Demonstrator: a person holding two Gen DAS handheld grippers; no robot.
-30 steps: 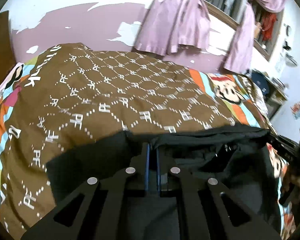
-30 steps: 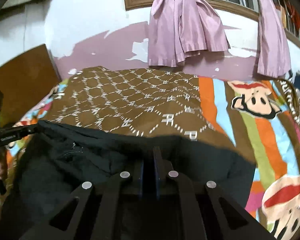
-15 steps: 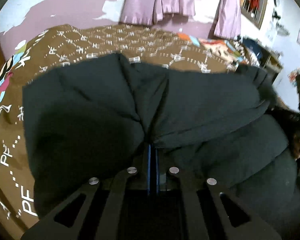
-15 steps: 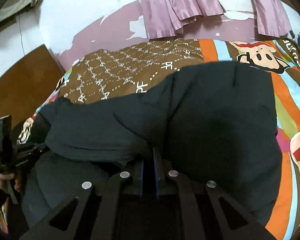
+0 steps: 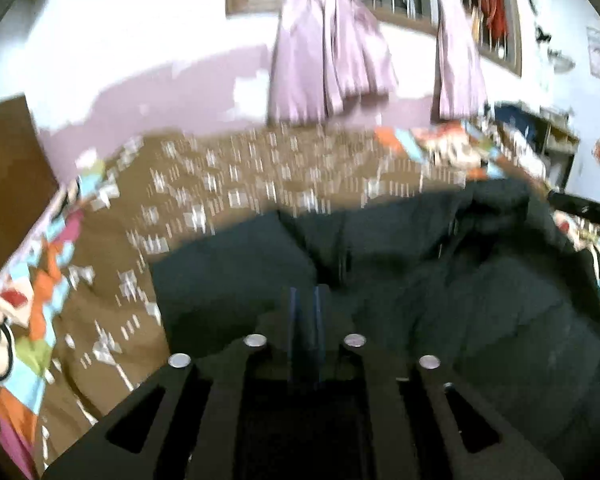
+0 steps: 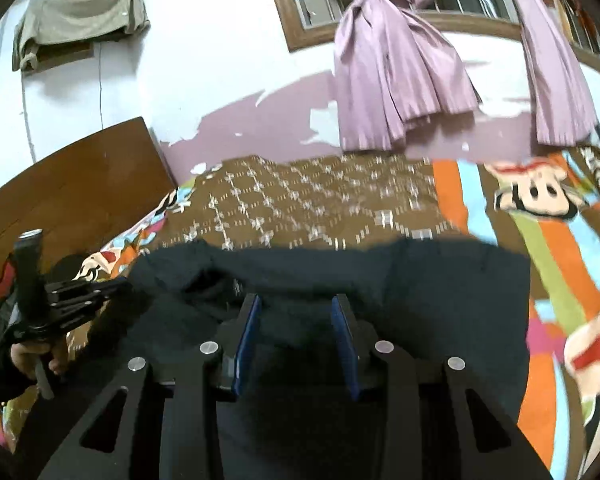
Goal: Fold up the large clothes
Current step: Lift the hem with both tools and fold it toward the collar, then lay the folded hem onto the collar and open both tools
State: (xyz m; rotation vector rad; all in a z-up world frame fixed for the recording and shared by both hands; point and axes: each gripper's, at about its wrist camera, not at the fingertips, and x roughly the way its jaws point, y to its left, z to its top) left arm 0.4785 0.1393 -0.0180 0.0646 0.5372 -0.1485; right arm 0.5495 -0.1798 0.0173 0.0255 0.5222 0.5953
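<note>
A large black garment [image 5: 440,300] lies folded on the bed, its far edge straight across the brown patterned bedspread [image 5: 260,168]. My left gripper [image 5: 305,292] hovers at the garment's near left part. Its jaws are opening, with a narrow gap between the blue pads; blur hides whether cloth is still in it. In the right wrist view the garment [image 6: 440,288] spreads under my right gripper [image 6: 296,300]. Those jaws are opening too, the pads wide apart and off the cloth. A hand [image 6: 28,360] holds the left gripper [image 6: 126,288] at the garment's left end.
The bedspread [image 6: 320,196] has bright cartoon stripes on its right side. A wooden headboard [image 6: 72,184] stands at the left. Purple curtains [image 6: 400,80] hang under a barred window on the far wall. Shelves [image 5: 540,136] stand past the bed's right end.
The garment's held edge was carried over the rest and laid down as a fold. Both grippers, shut on the cloth before, have parted their pads, the right one widely, and drawn back.
</note>
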